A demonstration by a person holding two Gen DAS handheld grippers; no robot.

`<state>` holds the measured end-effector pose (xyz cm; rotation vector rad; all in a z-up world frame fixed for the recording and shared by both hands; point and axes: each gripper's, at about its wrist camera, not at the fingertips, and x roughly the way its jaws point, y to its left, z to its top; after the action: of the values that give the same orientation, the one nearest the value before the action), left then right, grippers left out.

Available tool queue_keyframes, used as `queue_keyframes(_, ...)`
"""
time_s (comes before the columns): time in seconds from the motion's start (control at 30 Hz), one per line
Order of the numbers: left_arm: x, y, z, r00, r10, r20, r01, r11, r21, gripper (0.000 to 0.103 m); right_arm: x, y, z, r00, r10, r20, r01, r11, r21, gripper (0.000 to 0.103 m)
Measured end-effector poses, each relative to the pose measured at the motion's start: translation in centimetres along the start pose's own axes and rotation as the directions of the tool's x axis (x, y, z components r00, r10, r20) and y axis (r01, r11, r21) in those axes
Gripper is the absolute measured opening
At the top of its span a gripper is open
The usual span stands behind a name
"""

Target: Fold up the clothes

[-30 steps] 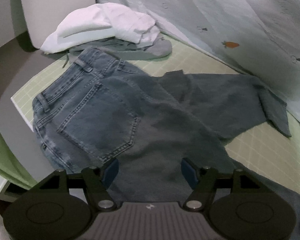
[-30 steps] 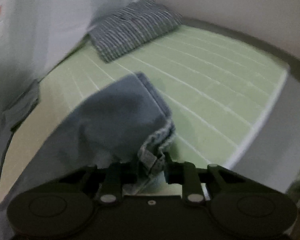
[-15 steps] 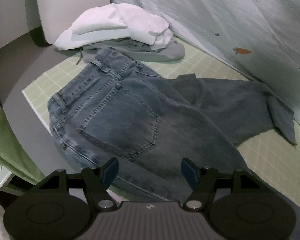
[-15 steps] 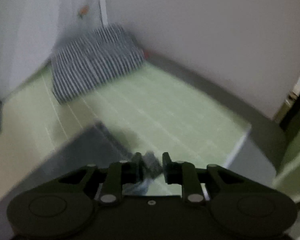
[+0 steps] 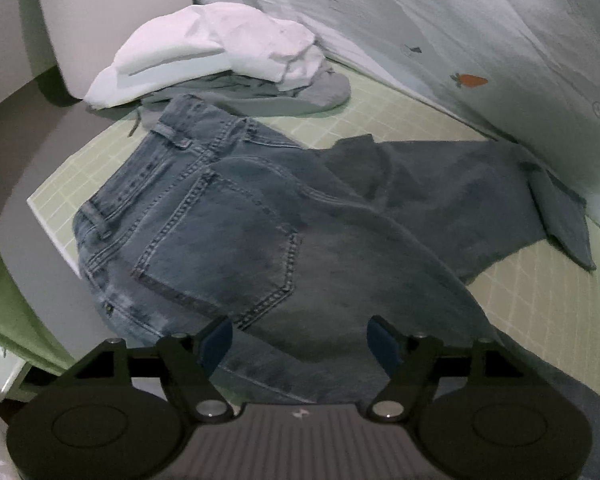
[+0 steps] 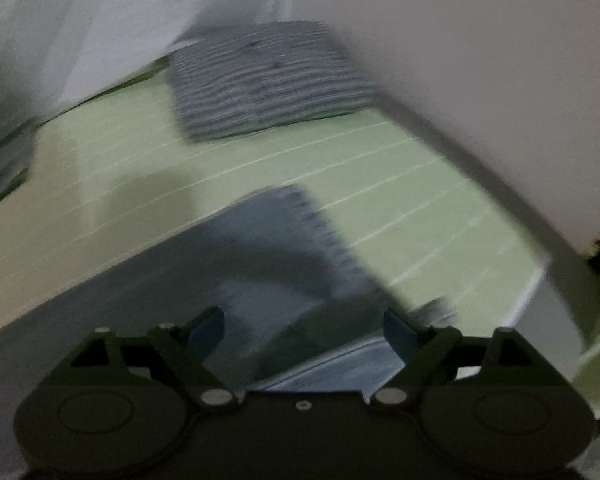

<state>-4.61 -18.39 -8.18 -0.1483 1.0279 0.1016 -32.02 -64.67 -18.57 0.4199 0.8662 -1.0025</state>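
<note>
Both released: left tongs [image 5: 298,340] gaping over jeans [image 5: 236,236], right tongs [image 6: 304,330] spread above blurred trouser leg hem [image 6: 296,232].

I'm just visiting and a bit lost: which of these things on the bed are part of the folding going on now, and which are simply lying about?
In the job:
- jeans, spread on the green checked mat
- left tool, open above them
- right tool, open over a leg end

Lying about:
- pile of white and grey clothes
- folded striped garment
- carrot-print sheet
</note>
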Motion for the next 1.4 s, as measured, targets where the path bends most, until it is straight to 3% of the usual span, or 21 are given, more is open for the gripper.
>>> queue_keyframes(0.27, 1.4, -1.3, 0.3, 0.999, -0.027, -0.046, 0.030, 0.997, 0.066, 0.075, -0.6, 7.3, -2.4, 0.984, 0.178, -0.007, -0.176, 0.966, -0.191, 0.089)
queue_keyframes(0.4, 2.1, -1.9, -0.1, 0.996, -0.047, -0.070, 0.054, 0.994, 0.094, 0.075, -0.2, 9.3, -4.0, 0.970, 0.214, -0.113, -0.236, 0.941, -0.243, 0.090)
queue_keyframes(0.6, 3.3, -3.1, -1.0, 0.992, -0.074, -0.104, 0.089, 0.985, 0.150, 0.076, -2.5, 7.6, -7.2, 0.958, 0.210, -0.198, -0.257, 0.932, -0.256, 0.094)
queue_keyframes(0.8, 4.9, -5.6, -2.7, 0.978, -0.136, -0.161, 0.169, 0.963, 0.210, 0.076, -4.9, 5.7, -10.2, 0.943, 0.203, -0.263, -0.273, 0.924, -0.266, 0.094)
queue_keyframes(1.0, 6.7, -7.3, -6.2, 0.965, -0.128, -0.229, 0.196, 0.933, 0.303, 0.077, -6.3, 6.0, -11.7, 0.964, 0.143, -0.224, -0.224, 0.889, -0.400, 0.095)
queue_keyframes(1.1, 7.3, -8.0, -8.2, 0.960, -0.109, -0.258, 0.201, 0.910, 0.362, 0.086, -6.8, 6.5, -11.9, 0.974, 0.122, -0.193, -0.201, 0.861, -0.468, 0.095)
queue_keyframes(1.17, 7.6, -8.3, -9.4, 0.957, -0.098, -0.272, 0.204, 0.897, 0.392, 0.087, -7.0, 6.9, -12.0, 0.975, 0.128, -0.183, -0.204, 0.844, -0.496, 0.095)
queue_keyframes(1.3, 7.2, -7.4, -10.1, 0.957, -0.095, -0.273, 0.198, 0.903, 0.382, 0.087, -7.7, 7.6, -11.5, 0.975, 0.161, -0.155, -0.218, 0.832, -0.510, 0.095)
queue_keyframes(1.4, 6.7, -5.8, -9.6, 0.958, -0.100, -0.270, 0.188, 0.927, 0.324, 0.087, -8.1, 8.1, -10.4, 0.974, 0.189, -0.122, -0.225, 0.843, -0.489, 0.095)
